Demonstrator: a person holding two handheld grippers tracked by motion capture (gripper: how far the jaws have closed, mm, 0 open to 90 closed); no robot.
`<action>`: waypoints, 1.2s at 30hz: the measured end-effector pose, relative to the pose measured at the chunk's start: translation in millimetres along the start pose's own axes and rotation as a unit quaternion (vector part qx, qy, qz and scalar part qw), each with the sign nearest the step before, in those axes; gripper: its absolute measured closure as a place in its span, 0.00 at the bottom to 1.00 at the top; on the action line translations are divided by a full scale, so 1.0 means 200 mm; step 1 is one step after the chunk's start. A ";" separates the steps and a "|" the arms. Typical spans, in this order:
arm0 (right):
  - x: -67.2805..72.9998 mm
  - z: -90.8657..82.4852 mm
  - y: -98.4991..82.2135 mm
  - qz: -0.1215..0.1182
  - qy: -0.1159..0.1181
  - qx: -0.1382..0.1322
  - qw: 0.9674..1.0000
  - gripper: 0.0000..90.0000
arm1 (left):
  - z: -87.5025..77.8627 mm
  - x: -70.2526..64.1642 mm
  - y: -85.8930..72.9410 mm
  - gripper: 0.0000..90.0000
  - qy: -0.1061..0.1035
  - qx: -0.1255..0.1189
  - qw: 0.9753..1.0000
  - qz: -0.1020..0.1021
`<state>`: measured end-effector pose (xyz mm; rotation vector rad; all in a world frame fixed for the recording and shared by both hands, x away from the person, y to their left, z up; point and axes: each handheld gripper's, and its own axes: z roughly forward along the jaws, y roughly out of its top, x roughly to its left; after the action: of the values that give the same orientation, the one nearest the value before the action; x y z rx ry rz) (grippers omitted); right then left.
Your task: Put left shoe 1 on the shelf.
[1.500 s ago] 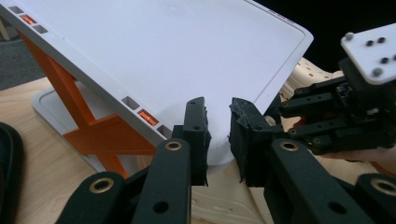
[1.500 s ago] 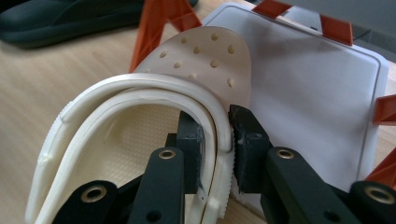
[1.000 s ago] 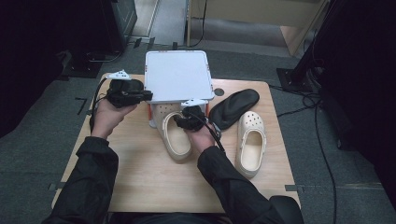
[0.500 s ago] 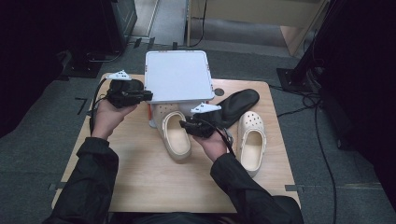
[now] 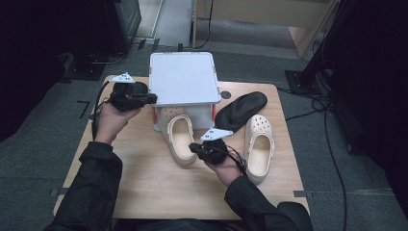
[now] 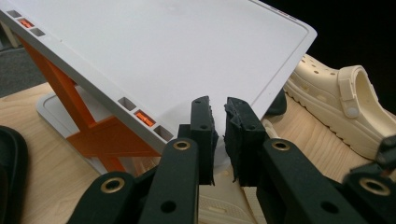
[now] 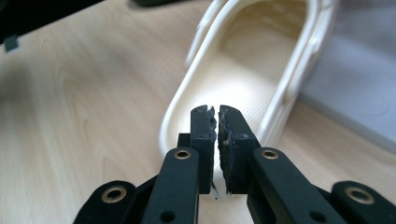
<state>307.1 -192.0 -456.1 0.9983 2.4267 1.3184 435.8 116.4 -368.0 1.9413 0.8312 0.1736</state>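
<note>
The right gripper (image 5: 198, 147) is sitting at the heel of the cream clog (image 5: 179, 138) at the table's (image 5: 144, 183) centre; its fingers (image 7: 205, 126) have just been closing and are nearly together, gripping nothing. The left gripper (image 5: 151, 98), at ten o'clock, is pinching the edge of the raised white tray (image 5: 183, 77) with fingers (image 6: 203, 121) almost together. A second clog (image 5: 259, 147) is lying at three o'clock.

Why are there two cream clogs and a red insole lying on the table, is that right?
Not quite: the insole is black, not red, as the high view shows. Two cream clogs do lie on the table: one by the white stand, one further right.
</note>
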 end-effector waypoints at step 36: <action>0.09 0.23 0.01 -0.048 0.015 -0.003 0.999 0.99 | 0.00 0.01 -0.01 0.93 -0.006 -0.006 1.000 -0.002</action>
<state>315.6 -148.7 -479.6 0.8556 2.4571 1.3167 436.4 118.0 -370.0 1.9288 0.8235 0.1642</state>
